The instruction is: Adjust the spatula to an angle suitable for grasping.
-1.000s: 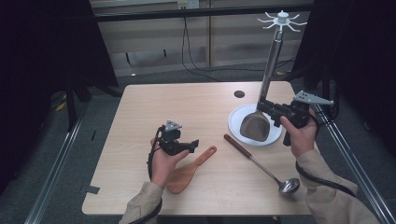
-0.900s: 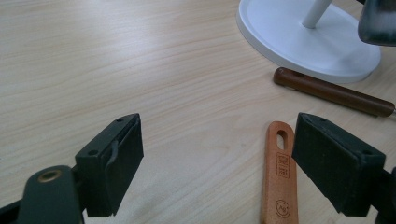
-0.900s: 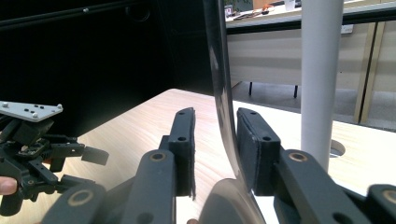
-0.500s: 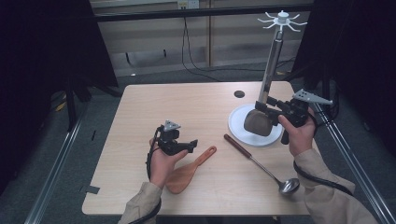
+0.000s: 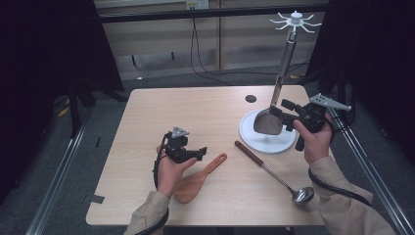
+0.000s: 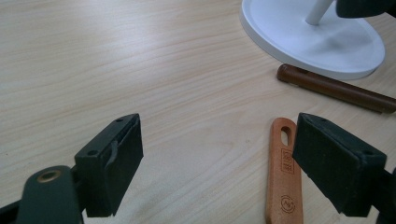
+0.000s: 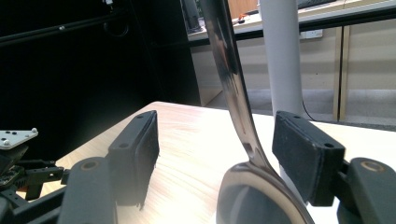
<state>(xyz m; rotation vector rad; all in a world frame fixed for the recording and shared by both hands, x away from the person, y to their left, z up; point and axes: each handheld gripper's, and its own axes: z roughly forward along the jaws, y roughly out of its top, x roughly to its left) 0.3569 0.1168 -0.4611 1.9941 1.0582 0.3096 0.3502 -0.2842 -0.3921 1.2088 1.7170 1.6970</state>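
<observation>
Steel spatula [image 5: 268, 123] is hanging off the rack pole [image 5: 283, 73] at the far right of the table, its blade just over the rack's white round base [image 5: 254, 142]. My right gripper [image 5: 280, 108] has just been opening around it: in the right gripper view the spatula's shiny handle [image 7: 233, 88] stands between the pads, with a gap on both sides, so I'm not squeezing it. Wooden rice paddle [image 5: 198, 178] lies near the front edge, and my left gripper [image 5: 198, 152] hovers over its handle with the jaws spread wide, nothing in them. Ladle [image 5: 274, 171] with the brown handle lies near me on the right, between paddle and base.
</observation>
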